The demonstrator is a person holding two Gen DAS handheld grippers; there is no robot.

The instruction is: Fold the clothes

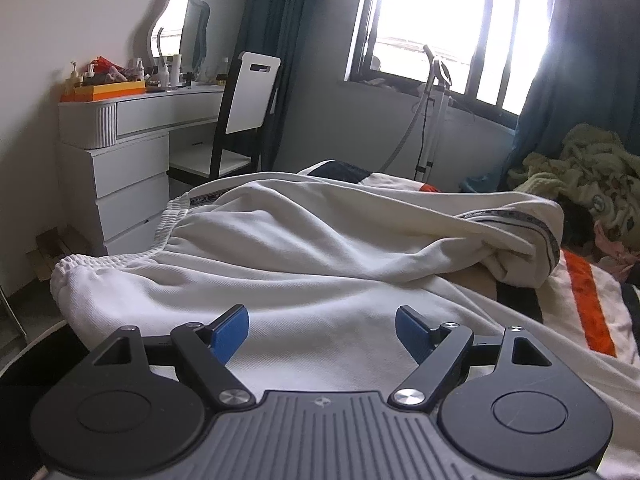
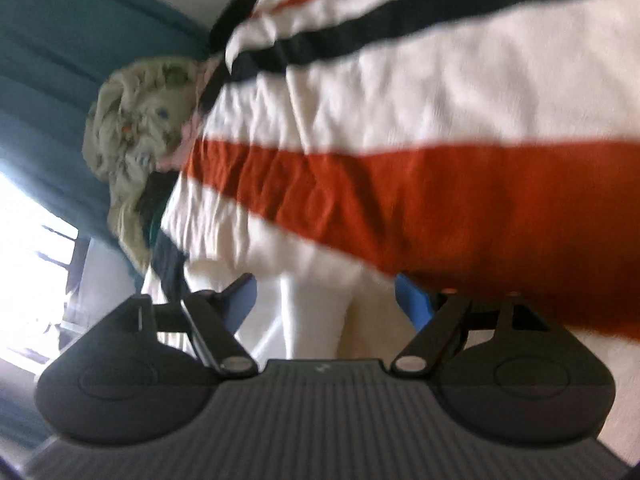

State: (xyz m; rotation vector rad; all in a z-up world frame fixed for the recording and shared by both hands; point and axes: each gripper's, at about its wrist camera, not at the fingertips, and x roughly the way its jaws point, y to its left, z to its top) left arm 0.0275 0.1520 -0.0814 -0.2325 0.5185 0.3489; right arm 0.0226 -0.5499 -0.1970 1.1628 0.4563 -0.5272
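Note:
A pair of white trousers [image 1: 304, 256] with an elastic waistband at the left lies crumpled on the bed, one leg folded over toward the right. My left gripper [image 1: 322, 330] hovers just above the near part of the cloth, its blue pads wide apart and nothing between them. In the blurred, rolled right wrist view my right gripper [image 2: 324, 300] stands open over a fold of white cloth [image 2: 316, 312] that lies between the fingers; the pads do not press on it.
The bed wears a striped cover [image 2: 440, 200] in white, orange and black. A heap of greenish patterned fabric [image 1: 588, 176] sits at the bed's far right. A white dresser [image 1: 120, 160], a chair [image 1: 240, 120] and a window [image 1: 452, 24] stand behind.

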